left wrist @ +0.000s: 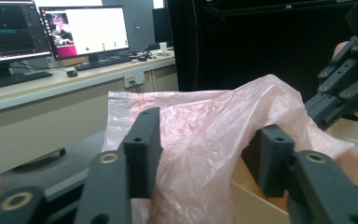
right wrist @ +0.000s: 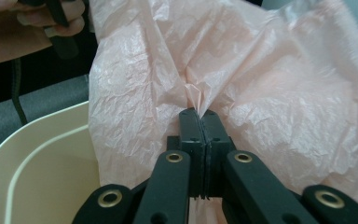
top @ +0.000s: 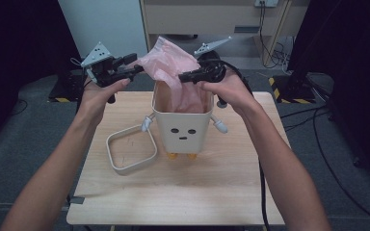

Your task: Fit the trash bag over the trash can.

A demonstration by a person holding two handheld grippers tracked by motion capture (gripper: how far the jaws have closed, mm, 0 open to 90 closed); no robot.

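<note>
The right hand-held gripper (right wrist: pixel 199 114) had its jaws pressed together on a fold of the thin, crinkled pink plastic bag (right wrist: pixel 270 84); in the right gripper view the film puckered just above the tips. No gap btw. the two black jaws.

The left hand-held gripper (left wrist: pixel 209 158) had its jaws spread. The pink bag (left wrist: pixel 200 140) stood btw. them and a bit beyond, but the pads (left wrist: pixel 142 151) did not press on it; the film touched or nearly touched the inner faces, I cannot tell which.

In the high view, the left hand-held gripper (top: pixel 136 70) was at one side of the bag's top (top: pixel 166 60) and the right hand-held gripper (top: pixel 185 76) at the other, both above the cream square plastic bin w/ a small face and little arms (top: pixel 180 127). The bag's lower part hung inside the bin, directly under the 2 grippers; its upper part rose over the rim, btw. them.

The bin stood on the light wooden desk (top: pixel 183 192), below the grippers. A cream square ring-shaped frame (top: pixel 131 150) lay flat on the desk, beside the bin, below the left hand-held gripper and nearer the person. The bin's small arm (top: pixel 147 124) on that side reached to the frame's far corner.
</note>
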